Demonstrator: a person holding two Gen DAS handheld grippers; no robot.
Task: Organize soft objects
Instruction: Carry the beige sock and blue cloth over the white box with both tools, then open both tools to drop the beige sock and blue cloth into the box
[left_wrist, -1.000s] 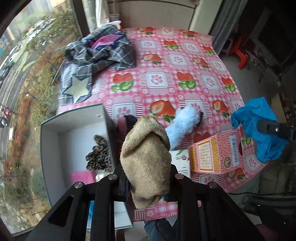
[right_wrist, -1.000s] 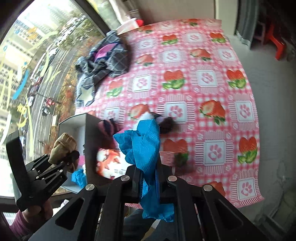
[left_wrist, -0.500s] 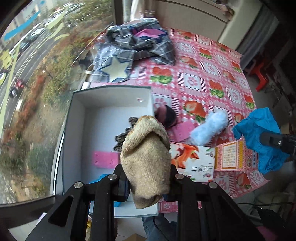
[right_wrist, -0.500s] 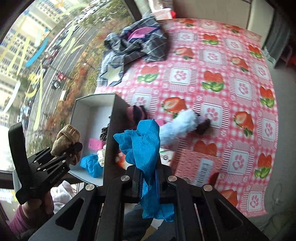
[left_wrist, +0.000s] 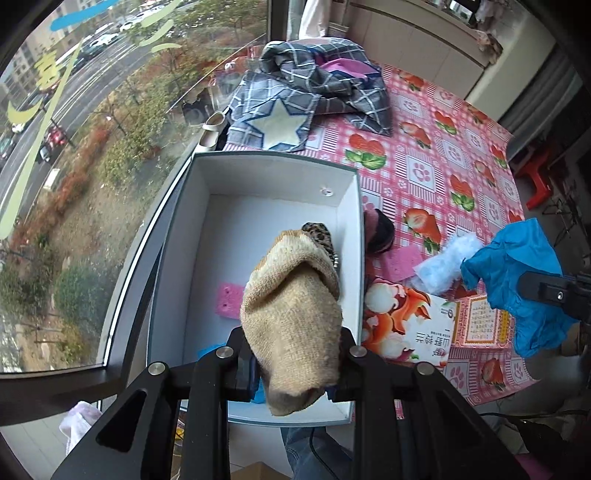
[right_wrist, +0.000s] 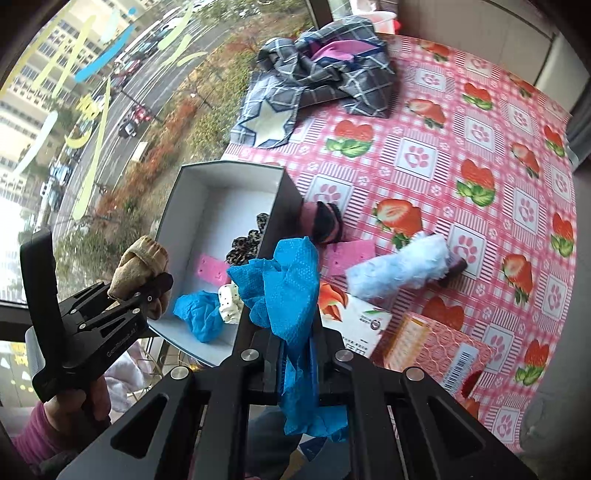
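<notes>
Sorting is shown partway: a tan sock (left_wrist: 291, 314) and blue cloth (right_wrist: 291, 295) are gripped by the left gripper (left_wrist: 295, 365) and right gripper (right_wrist: 295, 369), a fluffy roll (right_wrist: 399, 269) left at frame center-right outside the box (left_wrist: 273, 162).

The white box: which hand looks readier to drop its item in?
Left. The left gripper holds the tan sock directly above the white box; the right gripper's blue cloth hangs beside it.

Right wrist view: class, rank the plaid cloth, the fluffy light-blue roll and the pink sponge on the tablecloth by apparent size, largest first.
1. plaid cloth, though it lies farthest from the camera.
2. fluffy light-blue roll.
3. pink sponge, partly hidden by the blue cloth in the right gripper.
</notes>
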